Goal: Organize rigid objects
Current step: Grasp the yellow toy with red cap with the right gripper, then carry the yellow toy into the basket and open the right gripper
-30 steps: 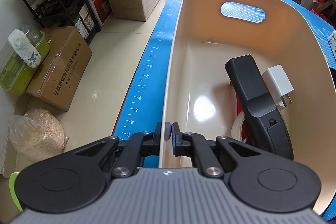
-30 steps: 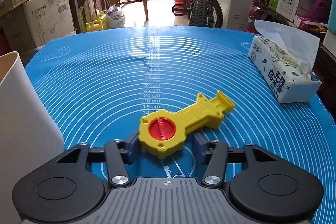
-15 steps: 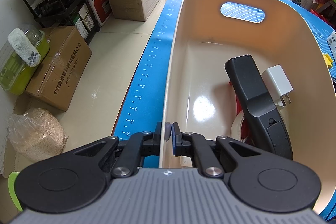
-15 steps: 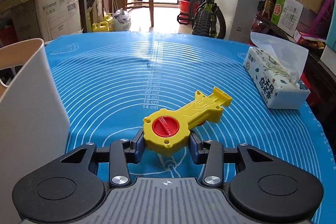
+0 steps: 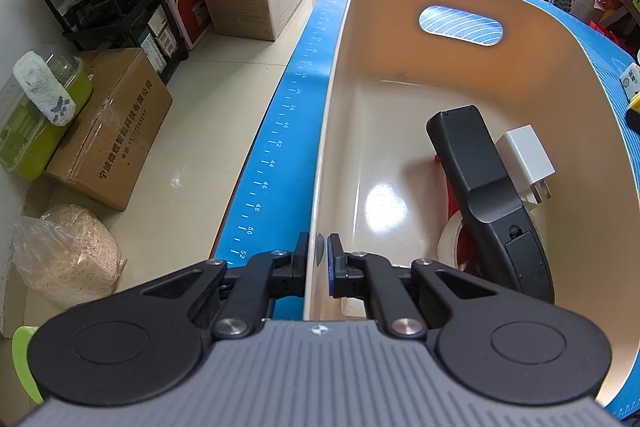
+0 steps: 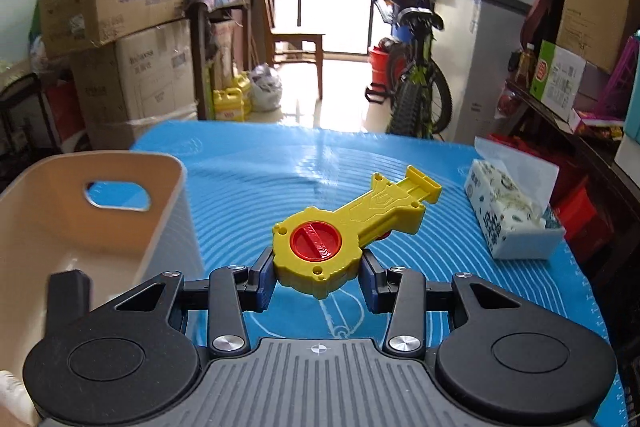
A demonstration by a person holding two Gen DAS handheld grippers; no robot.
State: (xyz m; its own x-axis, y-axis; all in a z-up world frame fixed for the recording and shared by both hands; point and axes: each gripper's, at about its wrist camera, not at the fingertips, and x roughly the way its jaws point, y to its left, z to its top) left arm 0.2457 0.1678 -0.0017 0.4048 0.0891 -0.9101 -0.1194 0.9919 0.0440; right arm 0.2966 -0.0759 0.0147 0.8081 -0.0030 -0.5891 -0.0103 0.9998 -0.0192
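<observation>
Left tongs [image 5: 322, 259] pinch the near rim of the cream bin [image 5: 592, 87], steadying it; inside lie a black remote [image 5: 476, 183], a white charger [image 5: 526, 157] and a tape roll [image 5: 450, 245].

Right tongs [image 6: 319, 277] clamp the yellow toy key [image 6: 340, 239] by its round head, lifted above the blue mat [image 6: 248, 187], right of the bin [image 6: 120, 223]. Hard, light plastic, likely slick; the long handle could swing.
</observation>
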